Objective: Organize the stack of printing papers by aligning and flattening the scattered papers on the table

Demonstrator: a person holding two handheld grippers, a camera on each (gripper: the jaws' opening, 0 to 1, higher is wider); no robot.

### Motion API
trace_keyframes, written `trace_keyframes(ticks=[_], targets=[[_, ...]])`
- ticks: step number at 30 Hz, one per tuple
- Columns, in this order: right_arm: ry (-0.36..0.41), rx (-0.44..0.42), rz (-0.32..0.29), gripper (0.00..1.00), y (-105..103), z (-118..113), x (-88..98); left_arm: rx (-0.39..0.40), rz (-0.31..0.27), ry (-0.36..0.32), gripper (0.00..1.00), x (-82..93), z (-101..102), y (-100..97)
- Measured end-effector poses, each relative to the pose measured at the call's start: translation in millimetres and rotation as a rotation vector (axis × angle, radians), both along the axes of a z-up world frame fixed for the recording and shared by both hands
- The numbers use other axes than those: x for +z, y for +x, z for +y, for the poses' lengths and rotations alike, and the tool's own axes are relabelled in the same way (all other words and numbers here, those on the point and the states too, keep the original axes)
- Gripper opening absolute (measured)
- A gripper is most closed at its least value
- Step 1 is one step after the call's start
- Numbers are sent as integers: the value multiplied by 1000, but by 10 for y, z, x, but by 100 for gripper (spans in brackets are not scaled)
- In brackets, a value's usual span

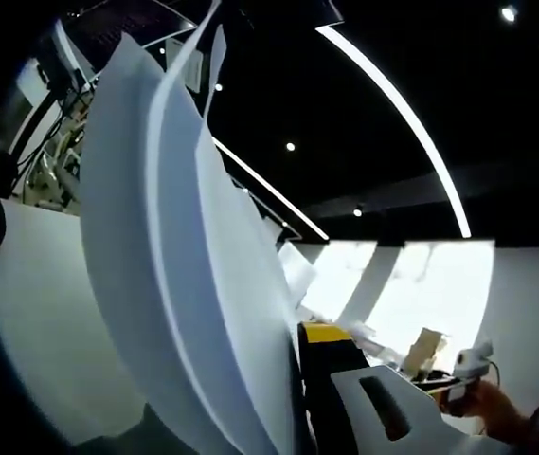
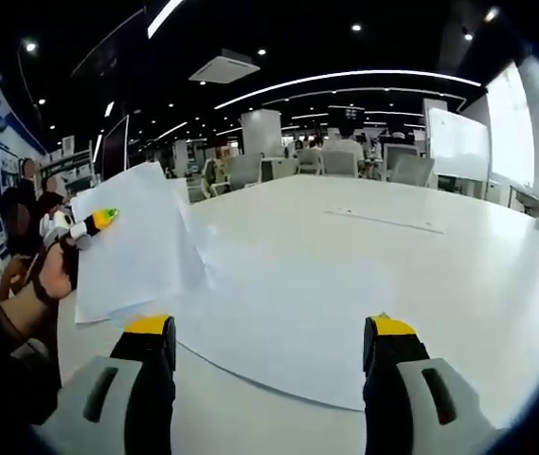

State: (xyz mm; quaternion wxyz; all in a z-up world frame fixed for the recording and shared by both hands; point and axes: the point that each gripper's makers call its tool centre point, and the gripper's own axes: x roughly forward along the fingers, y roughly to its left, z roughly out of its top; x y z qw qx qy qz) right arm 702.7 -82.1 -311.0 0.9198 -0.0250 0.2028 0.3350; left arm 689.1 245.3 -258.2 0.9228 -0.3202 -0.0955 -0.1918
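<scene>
Glossy white table, curled papers

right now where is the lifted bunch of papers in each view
Left gripper view: the lifted papers rise close up, left of centre, upright and fanned, beside the left gripper's yellow-tipped jaw.
Right gripper view: the same papers sit at the left, held up by the left gripper, above a sheet lying flat.
Shared landmark: the white table.

Two gripper-mounted fisheye views, one tilted up, one level.

The left gripper view looks steeply upward, very near the lifted white paper sheets, towards the dark ceiling. The right gripper view faces level across the long white table, sharing those sheets.
</scene>
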Motion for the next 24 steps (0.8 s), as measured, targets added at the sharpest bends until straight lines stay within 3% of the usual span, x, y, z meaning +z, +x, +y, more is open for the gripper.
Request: trace_keyframes(ticks=[17, 24], targets=[[-6, 9, -6, 77, -38, 86, 42, -3, -5, -18, 10, 8, 33, 2], [-9, -10, 8, 76, -44, 31, -37, -6, -5, -14, 10, 8, 23, 1]])
